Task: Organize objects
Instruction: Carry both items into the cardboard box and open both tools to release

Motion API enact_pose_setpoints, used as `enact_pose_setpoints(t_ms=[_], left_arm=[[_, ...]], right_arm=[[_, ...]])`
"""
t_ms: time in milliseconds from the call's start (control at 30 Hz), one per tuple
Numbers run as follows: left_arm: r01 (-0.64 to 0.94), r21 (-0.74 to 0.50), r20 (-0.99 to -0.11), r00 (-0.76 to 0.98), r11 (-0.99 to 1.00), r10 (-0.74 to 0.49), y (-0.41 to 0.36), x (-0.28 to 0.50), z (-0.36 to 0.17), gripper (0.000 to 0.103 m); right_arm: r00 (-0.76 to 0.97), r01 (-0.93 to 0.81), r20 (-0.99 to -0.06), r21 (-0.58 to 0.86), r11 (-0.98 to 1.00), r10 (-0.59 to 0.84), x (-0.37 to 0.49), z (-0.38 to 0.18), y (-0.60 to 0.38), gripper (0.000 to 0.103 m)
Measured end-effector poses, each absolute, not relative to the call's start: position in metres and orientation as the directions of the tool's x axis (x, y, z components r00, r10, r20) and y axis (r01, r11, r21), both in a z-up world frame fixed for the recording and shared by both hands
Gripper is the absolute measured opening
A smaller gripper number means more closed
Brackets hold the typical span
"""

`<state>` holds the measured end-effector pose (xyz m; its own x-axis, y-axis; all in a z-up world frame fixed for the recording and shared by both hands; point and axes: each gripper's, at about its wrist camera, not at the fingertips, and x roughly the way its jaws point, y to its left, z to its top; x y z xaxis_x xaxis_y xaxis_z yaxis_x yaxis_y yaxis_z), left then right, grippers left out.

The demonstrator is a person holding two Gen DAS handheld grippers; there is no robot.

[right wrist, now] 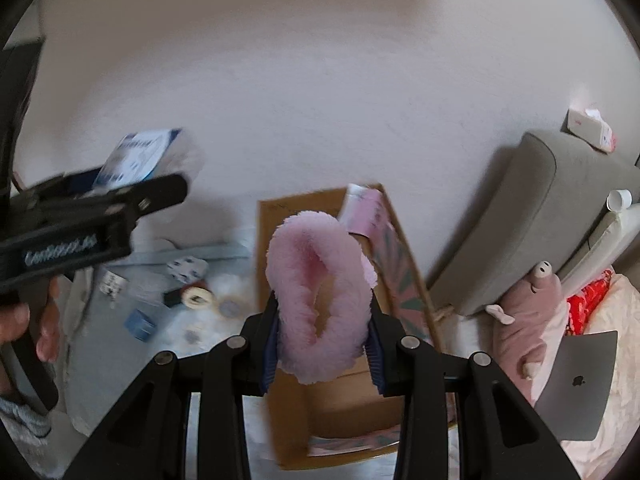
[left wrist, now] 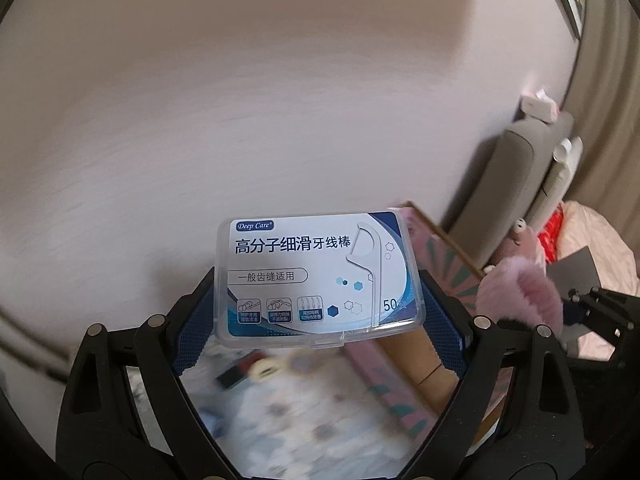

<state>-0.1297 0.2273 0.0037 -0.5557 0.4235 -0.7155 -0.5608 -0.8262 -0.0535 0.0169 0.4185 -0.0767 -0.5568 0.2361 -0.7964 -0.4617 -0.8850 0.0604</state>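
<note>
My left gripper is shut on a clear plastic box of dental floss picks with a blue and white label, held up in the air in front of the wall. It also shows in the right wrist view, at the left, above the bed. My right gripper is shut on a fluffy pink scrunchie, held over an open cardboard box with a pink patterned outside. The scrunchie also shows in the left wrist view at the right.
Small items lie on the bedsheet left of the box: a tape roll, a small blue cube, a patterned packet. A pink plush toy, a laptop and a grey headboard stand to the right.
</note>
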Motion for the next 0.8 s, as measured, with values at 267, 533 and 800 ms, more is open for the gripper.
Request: enact_pose_setpoints(t_ms=[267,533,800], left_arm=[[-0.623,-0.064,-0.809,-0.425,-0.780,0.406,0.316,-0.161,-0.051,0.090],[-0.642,-0.050,-0.905,-0.294,-0.765,0.306,0.362,-0.194,-0.124,0.090],[-0.657,-0.020,-0.939,-0.246,-0.753,0.240,0.371,-0.204,-0.159,0.090]], right_arm=[[-0.478,-0.444,-0.863,0.076,-0.893,0.165,0.023,-0.126,0.457,0.034],[-0.407,-0.384,-0.912,0.111,-0.917,0.060,0.008,-0.181,0.460,0.034],[-0.368,-0.337,-0.930,0.155,-0.929,-0.022,0.004,-0.209,0.457,0.034]])
